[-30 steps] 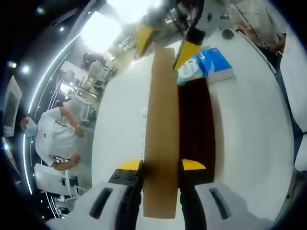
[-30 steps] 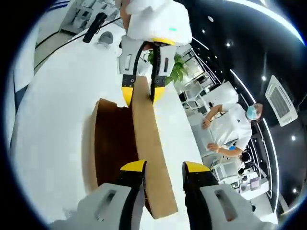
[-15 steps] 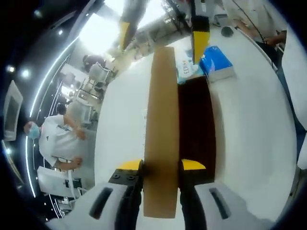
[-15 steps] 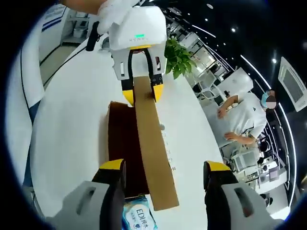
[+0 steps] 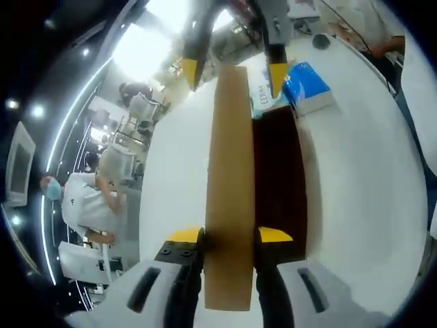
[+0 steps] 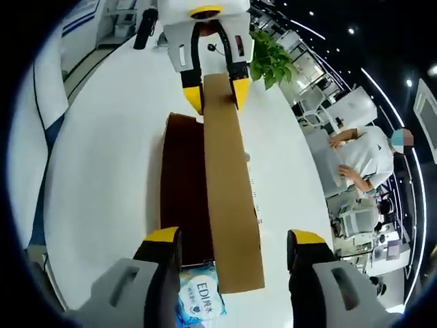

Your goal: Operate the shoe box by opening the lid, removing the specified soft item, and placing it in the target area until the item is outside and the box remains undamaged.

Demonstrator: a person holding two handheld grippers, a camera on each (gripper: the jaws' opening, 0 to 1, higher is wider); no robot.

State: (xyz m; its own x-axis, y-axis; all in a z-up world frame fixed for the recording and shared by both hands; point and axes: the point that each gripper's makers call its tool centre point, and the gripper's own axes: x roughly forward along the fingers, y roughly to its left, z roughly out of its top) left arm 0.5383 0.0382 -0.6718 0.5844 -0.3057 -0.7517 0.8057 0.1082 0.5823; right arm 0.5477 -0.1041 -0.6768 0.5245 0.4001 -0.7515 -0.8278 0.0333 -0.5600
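The left gripper (image 5: 230,236) is clamped on one end of the raised lid (image 5: 230,184) — both yellow-tipped jaws press against the brown cardboard panel, which stands on edge along one long side of the box (image 5: 280,178). In the right gripper view the same grip appears at the far end of the lid (image 6: 231,184), with the left gripper (image 6: 218,92) closed on it.

The right gripper (image 6: 232,239) is released: its jaws stand wide apart, one on each side of the lid's near end, touching nothing. In the left gripper view it (image 5: 232,68) hangs spread above the lid's far end.

The box (image 6: 181,184) lies open on the white table (image 6: 102,171), dark interior exposed. A blue-and-white soft pack (image 6: 198,304) lies on the table at the box's end nearest the right gripper; the left gripper view shows it (image 5: 300,89) just beyond the box.
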